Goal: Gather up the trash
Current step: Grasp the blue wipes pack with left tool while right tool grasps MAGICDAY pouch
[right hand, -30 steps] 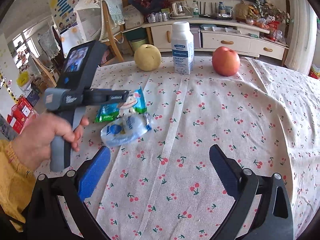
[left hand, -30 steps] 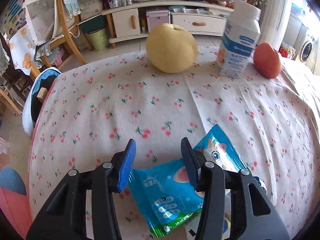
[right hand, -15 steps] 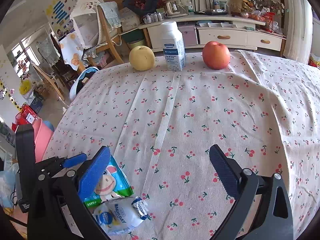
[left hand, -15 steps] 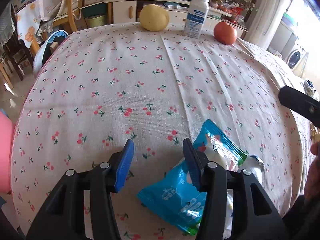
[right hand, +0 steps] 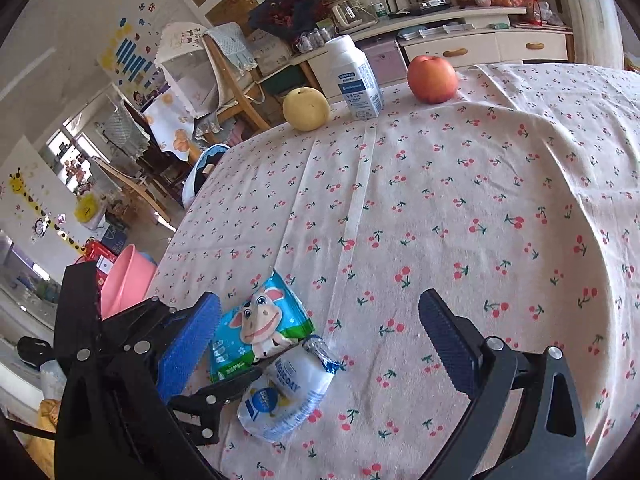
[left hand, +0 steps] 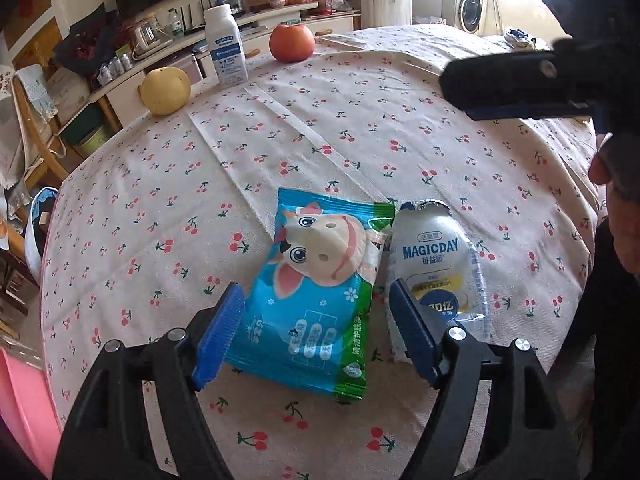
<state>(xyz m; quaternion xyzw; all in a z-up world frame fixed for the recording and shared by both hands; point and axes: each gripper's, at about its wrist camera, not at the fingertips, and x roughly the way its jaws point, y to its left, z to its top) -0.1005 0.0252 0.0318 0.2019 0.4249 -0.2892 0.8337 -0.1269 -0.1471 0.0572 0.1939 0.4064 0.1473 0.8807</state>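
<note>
A blue snack wrapper with a cartoon cow (left hand: 316, 300) lies flat on the cherry-print tablecloth near the front edge. A crushed white MAGICDAY cup (left hand: 436, 268) lies right beside it. My left gripper (left hand: 316, 336) is open, its blue pads on either side of the wrapper's near end, not closed on it. My right gripper (right hand: 320, 344) is open and empty, hovering over the cloth just right of the two pieces. The wrapper (right hand: 260, 328) and the cup (right hand: 284, 396) also show in the right wrist view, with the left gripper's fingers (right hand: 188, 348) around the wrapper.
A yellow pear (left hand: 165, 90), a white bottle (left hand: 225, 46) and a red apple (left hand: 291, 43) stand at the table's far edge. A pink basin (right hand: 124, 280) sits on the floor left of the table. Chairs and a cabinet stand beyond.
My left gripper has pulled back and turned so the wrapper now lies between its open pads. My right gripper has moved back toward the near edge, closer to the trash.
</note>
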